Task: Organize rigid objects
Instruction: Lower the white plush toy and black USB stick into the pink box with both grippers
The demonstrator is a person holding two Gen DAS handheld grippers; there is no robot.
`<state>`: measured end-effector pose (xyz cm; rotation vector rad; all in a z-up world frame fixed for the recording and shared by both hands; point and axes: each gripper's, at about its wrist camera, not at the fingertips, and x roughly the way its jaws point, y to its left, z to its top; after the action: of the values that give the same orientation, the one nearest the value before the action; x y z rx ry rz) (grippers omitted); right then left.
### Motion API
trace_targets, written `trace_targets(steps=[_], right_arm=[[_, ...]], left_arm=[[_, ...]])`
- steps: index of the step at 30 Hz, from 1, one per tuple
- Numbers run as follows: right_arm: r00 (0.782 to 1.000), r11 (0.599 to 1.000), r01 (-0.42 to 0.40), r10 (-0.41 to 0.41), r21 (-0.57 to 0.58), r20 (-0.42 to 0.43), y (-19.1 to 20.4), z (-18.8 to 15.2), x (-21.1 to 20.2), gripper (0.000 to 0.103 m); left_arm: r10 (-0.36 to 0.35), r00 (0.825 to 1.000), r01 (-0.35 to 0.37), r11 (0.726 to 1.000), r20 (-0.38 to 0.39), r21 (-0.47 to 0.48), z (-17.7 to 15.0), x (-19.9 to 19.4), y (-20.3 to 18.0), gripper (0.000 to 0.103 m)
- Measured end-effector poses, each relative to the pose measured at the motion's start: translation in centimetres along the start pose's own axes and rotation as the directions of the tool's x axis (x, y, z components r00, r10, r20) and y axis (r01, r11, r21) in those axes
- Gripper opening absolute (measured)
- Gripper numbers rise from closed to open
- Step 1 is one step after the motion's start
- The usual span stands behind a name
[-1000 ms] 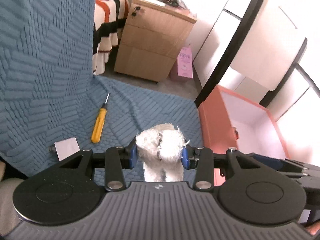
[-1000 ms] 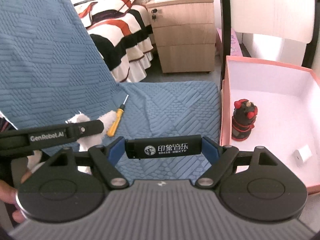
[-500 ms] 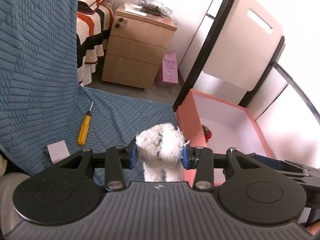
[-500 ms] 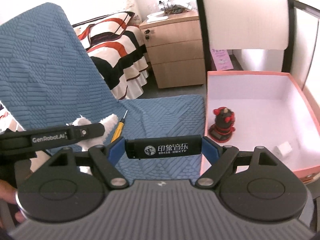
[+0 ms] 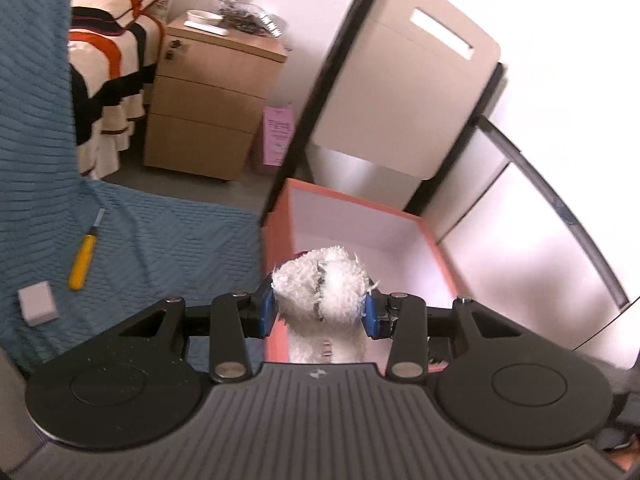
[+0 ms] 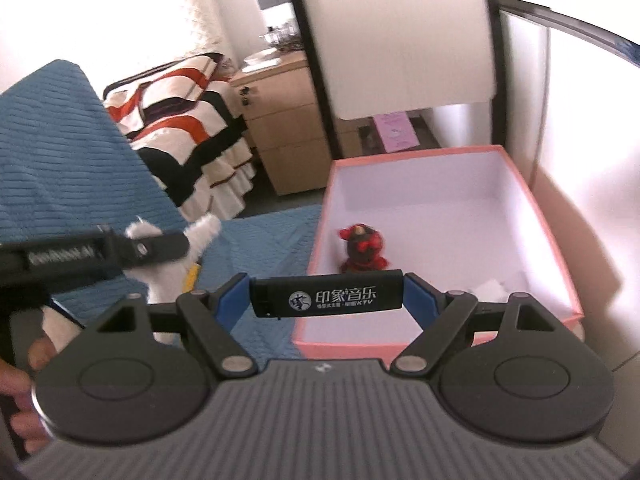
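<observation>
My left gripper (image 5: 320, 314) is shut on a white fluffy plush toy (image 5: 324, 280), held up at the near left corner of the pink box (image 5: 276, 240). A black lighter with white print (image 6: 326, 294) lies crosswise between the blue pads of my right gripper (image 6: 326, 300), which is shut on it just before the pink box (image 6: 440, 342). Inside that box stand a dark figurine with red parts (image 6: 362, 250) and a small white block (image 6: 490, 285). From the right wrist view the left gripper (image 6: 172, 246) and the plush (image 6: 176, 264) appear at the left.
On the blue quilted cover (image 5: 160, 240) lie a yellow-handled screwdriver (image 5: 82, 258) and a small white block (image 5: 36, 303). Behind stand a wooden drawer cabinet (image 5: 212, 104), a striped bed (image 5: 104, 80) and a chair with a black frame (image 5: 400, 92). A hand (image 6: 24, 364) shows at the lower left.
Both grippers have risen and swung right toward the pink box, each keeping its object. The box now lies straight ahead; the screwdriver and white block have slid off to the left.
</observation>
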<state>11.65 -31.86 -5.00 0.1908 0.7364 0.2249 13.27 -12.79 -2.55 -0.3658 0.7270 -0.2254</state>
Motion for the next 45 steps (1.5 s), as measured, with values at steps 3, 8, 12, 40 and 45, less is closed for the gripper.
trace_targets(steps=[3, 8, 12, 40, 45], right_arm=[[1.0, 1.0, 0.015, -0.015, 0.015, -0.007, -2.0, 0.1, -0.3, 0.084], [0.999, 0.998, 0.038, -0.038, 0.039, -0.018, -5.2, 0.6, 0.1, 0.084], [0.999, 0.997, 0.046, -0.044, 0.06, -0.031, -7.4, 0.9, 1.1, 0.084], [0.959, 0.995, 0.045, -0.017, 0.094, -0.282, -15.4, 0.3, 13.7, 0.084], [0.958, 0.996, 0.042, -0.019, 0.074, -0.286, -15.4, 0.1, 14.2, 0.084]], left_arm=[[-0.011, 1.0, 0.011, 1.0, -0.001, 0.015, 0.2, 1.0, -2.0, 0.046], [-0.004, 1.0, 0.004, 0.999, -0.014, 0.04, 0.4, 4.2, -4.3, 0.047], [0.0, 0.999, 0.001, 0.999, -0.038, 0.044, 0.6, 7.2, -5.7, 0.047], [0.11, 0.96, -0.109, 0.994, -0.258, 0.02, -1.4, 24.0, -4.7, 0.047], [0.111, 0.96, -0.113, 0.994, -0.256, 0.008, -1.4, 24.3, -4.4, 0.047]])
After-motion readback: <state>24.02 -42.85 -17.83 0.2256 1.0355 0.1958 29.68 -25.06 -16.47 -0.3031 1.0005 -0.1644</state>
